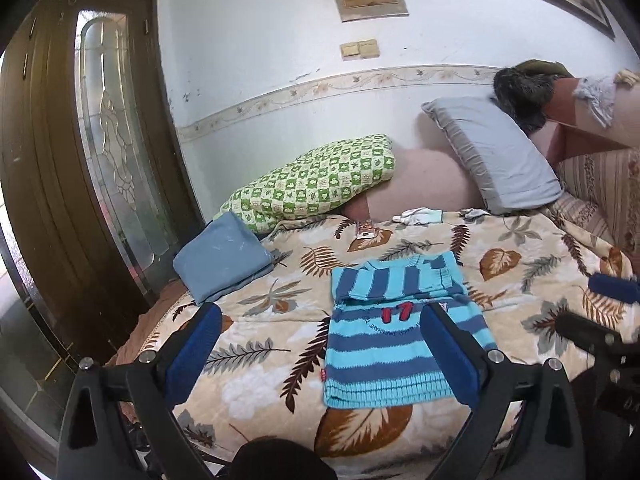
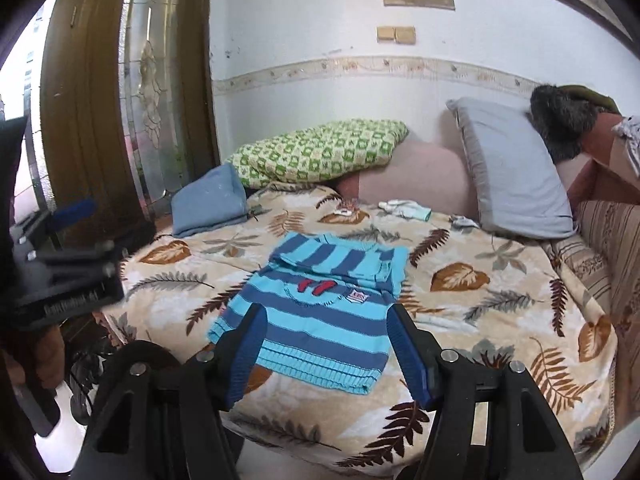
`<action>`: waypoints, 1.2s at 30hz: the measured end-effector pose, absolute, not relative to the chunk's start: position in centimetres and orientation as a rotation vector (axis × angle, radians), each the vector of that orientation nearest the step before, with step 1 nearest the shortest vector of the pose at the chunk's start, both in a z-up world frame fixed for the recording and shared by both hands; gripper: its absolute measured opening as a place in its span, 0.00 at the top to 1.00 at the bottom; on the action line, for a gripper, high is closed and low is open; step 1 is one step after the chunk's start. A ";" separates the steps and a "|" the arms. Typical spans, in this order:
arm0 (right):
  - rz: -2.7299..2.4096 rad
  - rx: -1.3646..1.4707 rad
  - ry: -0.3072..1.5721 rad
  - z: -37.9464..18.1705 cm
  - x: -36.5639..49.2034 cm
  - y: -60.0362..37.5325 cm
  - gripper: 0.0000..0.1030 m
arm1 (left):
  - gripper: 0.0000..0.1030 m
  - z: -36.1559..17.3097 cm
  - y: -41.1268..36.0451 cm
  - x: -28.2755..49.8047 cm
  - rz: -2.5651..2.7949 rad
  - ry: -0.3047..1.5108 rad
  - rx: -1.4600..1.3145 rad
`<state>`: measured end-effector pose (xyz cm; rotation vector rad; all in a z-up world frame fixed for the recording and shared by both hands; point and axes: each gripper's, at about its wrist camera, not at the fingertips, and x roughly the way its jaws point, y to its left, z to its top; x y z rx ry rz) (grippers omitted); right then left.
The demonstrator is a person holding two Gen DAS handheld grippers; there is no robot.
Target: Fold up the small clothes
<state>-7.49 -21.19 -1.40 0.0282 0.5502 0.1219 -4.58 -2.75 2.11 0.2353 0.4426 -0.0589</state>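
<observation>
Here the sweater [image 1: 400,332] lies flat on the blanket [image 1: 280,320], its hem nearest the fingers and its top part already turned down over the chest, so the fold line crosses just above the red number. The left gripper [image 1: 320,344] hangs above the bed with its blue pads spread wide and nothing between them; the sweater sits ahead of it, mostly toward its right finger [image 1: 448,352], whose pad overlaps the garment's right edge in this view, though whether it touches I cannot tell. The right gripper [image 2: 324,344] is likewise spread and empty, and the sweater's lower half lies between and just beyond its two fingers, the hem close under them. Both tools seem held back from the cloth, probably so the person can judge the next fold before committing. Judging by the shape, one fold is done and the piece is still long, so a second fold, hem up toward the top or a side inward, looks likely. The soft knit will sag and slide on the plush blanket, so each pinch should take a corner fully. Beyond the fingers, well apart from the sweater, a folded blue cloth [image 1: 224,256] rests to the left, perhaps a finished item, with small socks [image 1: 420,216] near the pillows [image 1: 496,152].
</observation>
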 end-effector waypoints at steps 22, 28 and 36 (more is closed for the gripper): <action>0.109 0.087 0.643 -5.1 -6.2 -22.3 0.35 | 0.03 -2.5 -2.6 -1.8 -0.057 0.586 0.251; 0.107 0.109 0.698 -7.3 -4.1 -22.9 0.35 | 0.03 -4.9 -3.1 0.8 -0.066 0.658 0.255; 0.107 0.146 0.768 -10.2 -1.4 -23.6 0.35 | 0.03 -7.8 -3.5 3.6 -0.057 0.733 0.269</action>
